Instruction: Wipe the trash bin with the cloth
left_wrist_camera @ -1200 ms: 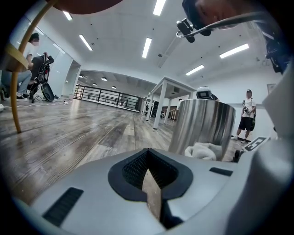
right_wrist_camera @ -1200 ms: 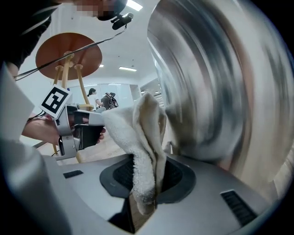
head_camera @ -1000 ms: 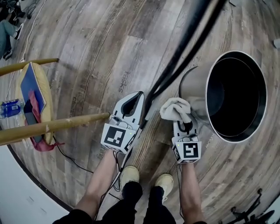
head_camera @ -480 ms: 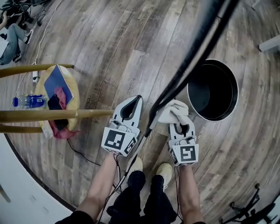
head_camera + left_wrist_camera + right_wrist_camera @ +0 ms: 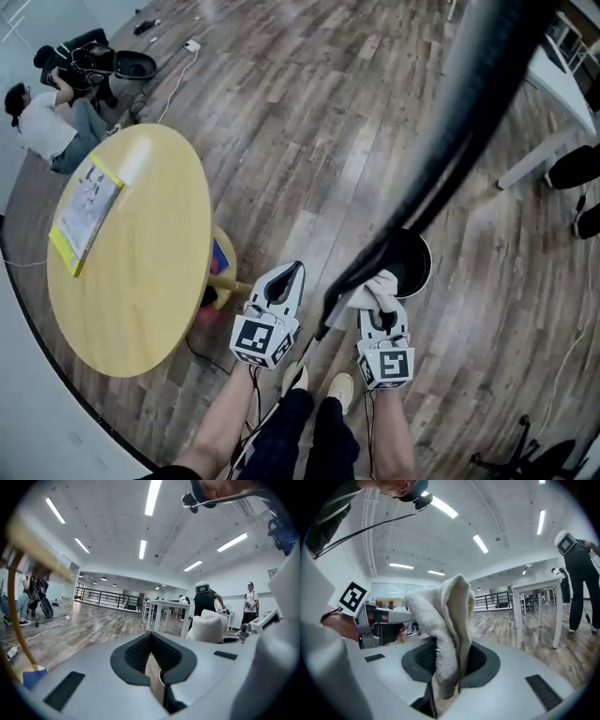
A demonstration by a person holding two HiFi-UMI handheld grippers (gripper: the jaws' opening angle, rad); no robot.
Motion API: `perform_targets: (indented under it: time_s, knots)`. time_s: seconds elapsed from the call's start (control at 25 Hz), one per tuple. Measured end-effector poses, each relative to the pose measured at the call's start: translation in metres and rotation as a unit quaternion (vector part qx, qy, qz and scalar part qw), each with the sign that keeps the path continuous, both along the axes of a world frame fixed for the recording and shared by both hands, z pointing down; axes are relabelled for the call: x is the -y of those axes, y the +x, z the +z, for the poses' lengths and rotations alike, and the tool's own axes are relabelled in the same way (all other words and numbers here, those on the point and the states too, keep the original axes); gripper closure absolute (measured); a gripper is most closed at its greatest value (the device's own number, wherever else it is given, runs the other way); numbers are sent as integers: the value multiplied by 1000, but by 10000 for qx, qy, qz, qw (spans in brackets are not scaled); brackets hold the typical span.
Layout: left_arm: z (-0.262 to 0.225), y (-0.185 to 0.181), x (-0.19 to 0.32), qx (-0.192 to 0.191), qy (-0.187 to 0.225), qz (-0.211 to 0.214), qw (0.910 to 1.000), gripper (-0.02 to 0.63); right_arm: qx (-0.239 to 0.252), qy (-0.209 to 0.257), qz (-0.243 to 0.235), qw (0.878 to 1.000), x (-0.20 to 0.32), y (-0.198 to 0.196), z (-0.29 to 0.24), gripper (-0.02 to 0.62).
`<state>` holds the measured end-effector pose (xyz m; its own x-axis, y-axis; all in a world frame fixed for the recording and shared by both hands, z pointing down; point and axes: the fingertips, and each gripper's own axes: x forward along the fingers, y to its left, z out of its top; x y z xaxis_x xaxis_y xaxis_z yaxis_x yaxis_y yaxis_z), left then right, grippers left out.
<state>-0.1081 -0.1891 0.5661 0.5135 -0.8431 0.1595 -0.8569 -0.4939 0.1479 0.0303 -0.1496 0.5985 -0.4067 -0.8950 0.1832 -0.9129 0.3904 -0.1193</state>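
Observation:
In the head view the black trash bin (image 5: 415, 265) stands on the wood floor just beyond my right gripper (image 5: 380, 300), partly hidden by a thick black cable. My right gripper is shut on a white fluffy cloth (image 5: 373, 285), which bunches up over its jaws. In the right gripper view the cloth (image 5: 449, 620) stands up out of the right gripper (image 5: 446, 679). My left gripper (image 5: 293, 270) is shut with nothing in it, held beside the right one. In the left gripper view the left gripper (image 5: 154, 667) has its jaws together, and the cloth (image 5: 207, 628) shows at the right.
A round yellow table (image 5: 141, 281) with a yellow-edged booklet (image 5: 84, 208) fills the left. A person (image 5: 52, 122) sits on the floor at the far left. The black cable (image 5: 450, 141) crosses diagonally. White table legs (image 5: 534, 155) stand at the right.
The head view has risen and swung: the bin looks smaller and farther, and the round table top has come into view. Both grippers keep their hold and spacing.

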Motion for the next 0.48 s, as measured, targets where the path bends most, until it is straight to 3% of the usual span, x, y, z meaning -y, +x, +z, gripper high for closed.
perform_targets:
  time_s: [0.28,0.48]
  knots:
    - [-179,4,-1,-40,311,4,9995,611,124,488,201,9985,2,7,-195,500]
    - [-283,8,-14,-155,478,-36,9987,611,133,701,355,9968,-10,22,-300,500]
